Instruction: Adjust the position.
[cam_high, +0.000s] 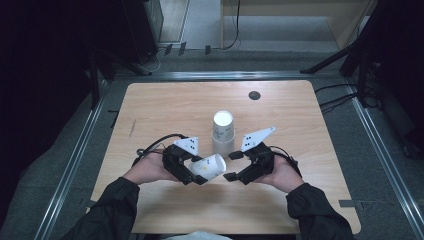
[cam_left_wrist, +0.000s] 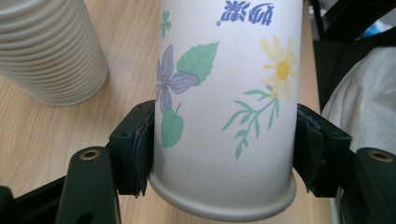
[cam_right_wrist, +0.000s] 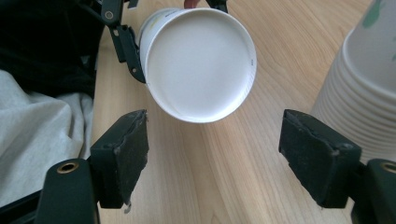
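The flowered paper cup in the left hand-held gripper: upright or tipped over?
Tipped. The paper cup lies sideways, clamped in the left hand-held gripper, its closed base facing the right hand-held gripper.

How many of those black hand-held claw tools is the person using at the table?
2. The left black two-jaw gripper clamps a flowered white paper cup; the right black two-jaw gripper stands open beside it, near the stack of white paper cups.

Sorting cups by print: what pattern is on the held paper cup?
White paper cup with purple and yellow flowers and green leaves; left gripper view.
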